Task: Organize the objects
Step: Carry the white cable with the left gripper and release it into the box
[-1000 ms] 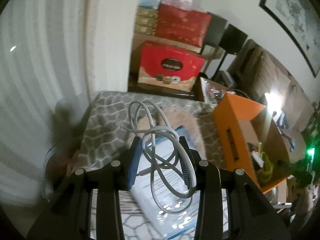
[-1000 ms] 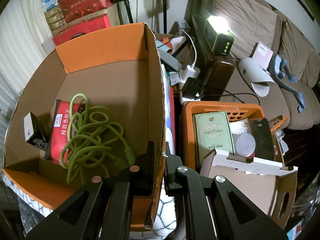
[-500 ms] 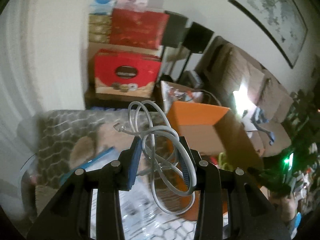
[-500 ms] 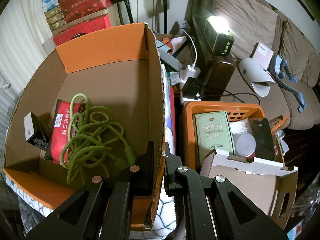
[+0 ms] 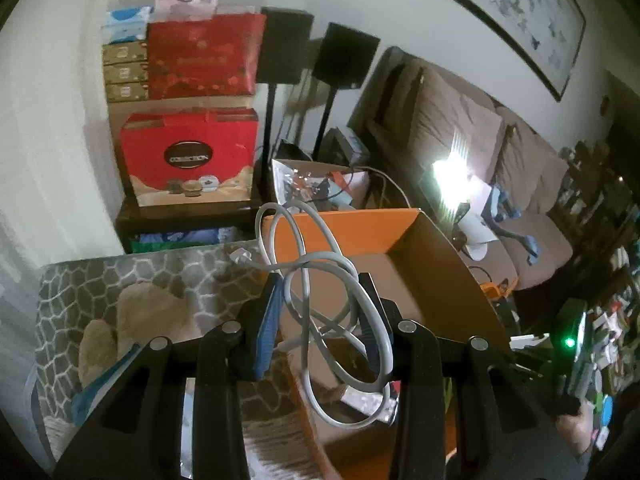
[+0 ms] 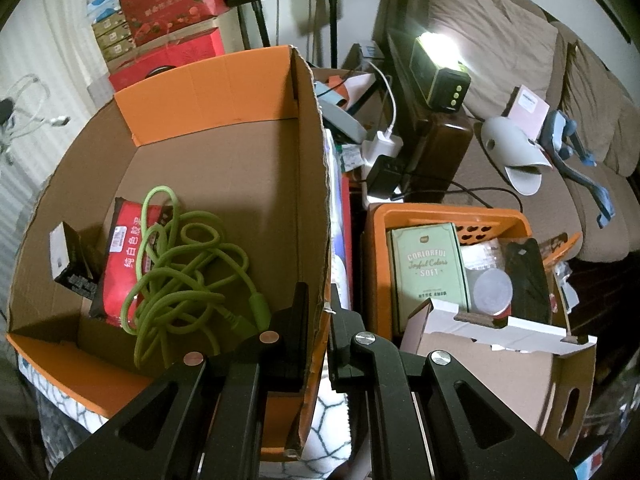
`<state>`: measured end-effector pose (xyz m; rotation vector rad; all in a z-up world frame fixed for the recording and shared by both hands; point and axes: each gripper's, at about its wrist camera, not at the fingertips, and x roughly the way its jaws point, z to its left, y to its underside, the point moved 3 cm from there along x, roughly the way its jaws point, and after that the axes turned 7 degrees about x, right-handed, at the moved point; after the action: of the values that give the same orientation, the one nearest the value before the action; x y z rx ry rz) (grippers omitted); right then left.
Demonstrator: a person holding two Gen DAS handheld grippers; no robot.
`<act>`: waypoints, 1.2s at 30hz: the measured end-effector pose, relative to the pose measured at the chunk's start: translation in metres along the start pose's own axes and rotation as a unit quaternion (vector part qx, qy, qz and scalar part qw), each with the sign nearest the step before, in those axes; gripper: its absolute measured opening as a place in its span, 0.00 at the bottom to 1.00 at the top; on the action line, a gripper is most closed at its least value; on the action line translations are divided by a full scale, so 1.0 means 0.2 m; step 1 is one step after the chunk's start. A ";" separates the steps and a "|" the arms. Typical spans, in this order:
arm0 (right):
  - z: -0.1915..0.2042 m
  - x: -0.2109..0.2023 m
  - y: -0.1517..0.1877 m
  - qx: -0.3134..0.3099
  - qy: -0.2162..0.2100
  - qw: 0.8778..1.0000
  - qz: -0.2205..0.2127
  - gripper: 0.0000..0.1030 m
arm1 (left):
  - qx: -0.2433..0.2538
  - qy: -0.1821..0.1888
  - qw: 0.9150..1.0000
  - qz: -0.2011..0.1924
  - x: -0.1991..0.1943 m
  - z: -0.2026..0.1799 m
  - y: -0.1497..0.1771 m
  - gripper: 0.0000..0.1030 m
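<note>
My left gripper (image 5: 322, 312) is shut on a coiled grey-white cable (image 5: 316, 264), which loops above and below its blue pads. It hangs over the near-left corner of the open orange cardboard box (image 5: 436, 272). In the right wrist view the same cable (image 6: 32, 116) shows at the far left, outside the box. My right gripper (image 6: 320, 308) is shut on the box's right wall (image 6: 316, 184). Inside the box lie a tangled green cable (image 6: 180, 276), a red packet (image 6: 120, 248) and a small black carton (image 6: 68, 264).
A grey patterned cloth (image 5: 160, 276) with a tan furry item (image 5: 136, 320) lies left of the box. An orange basket (image 6: 448, 214) holding a green carton (image 6: 428, 272) stands to its right, with a white-edged cardboard flap (image 6: 500, 328) before it. Red gift boxes (image 5: 192, 160) and a sofa (image 5: 500, 152) lie behind.
My left gripper has carried the cable rightward, from over the patterned cloth to the box's corner. The cable now appears at the left edge of the right wrist view. The right gripper has not moved.
</note>
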<state>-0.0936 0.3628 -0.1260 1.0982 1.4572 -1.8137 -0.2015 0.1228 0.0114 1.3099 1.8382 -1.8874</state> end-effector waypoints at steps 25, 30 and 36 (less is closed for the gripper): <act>-0.01 0.02 0.00 -0.004 -0.006 1.000 0.003 0.07 | 0.087 0.002 0.994 0.062 0.50 -0.31 -0.02 0.33; -0.01 0.02 0.00 -0.004 -0.006 1.000 0.003 0.07 | 0.080 0.006 0.993 0.081 0.56 -0.33 0.00 0.35; -0.01 0.02 0.00 -0.008 -0.001 1.000 0.003 0.07 | 0.066 0.008 0.995 0.075 0.53 -0.31 -0.01 0.63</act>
<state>-0.0945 0.3651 -0.1288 1.0909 1.4644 -1.7955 -0.2376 0.2232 -0.0499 1.4634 1.5956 -1.9528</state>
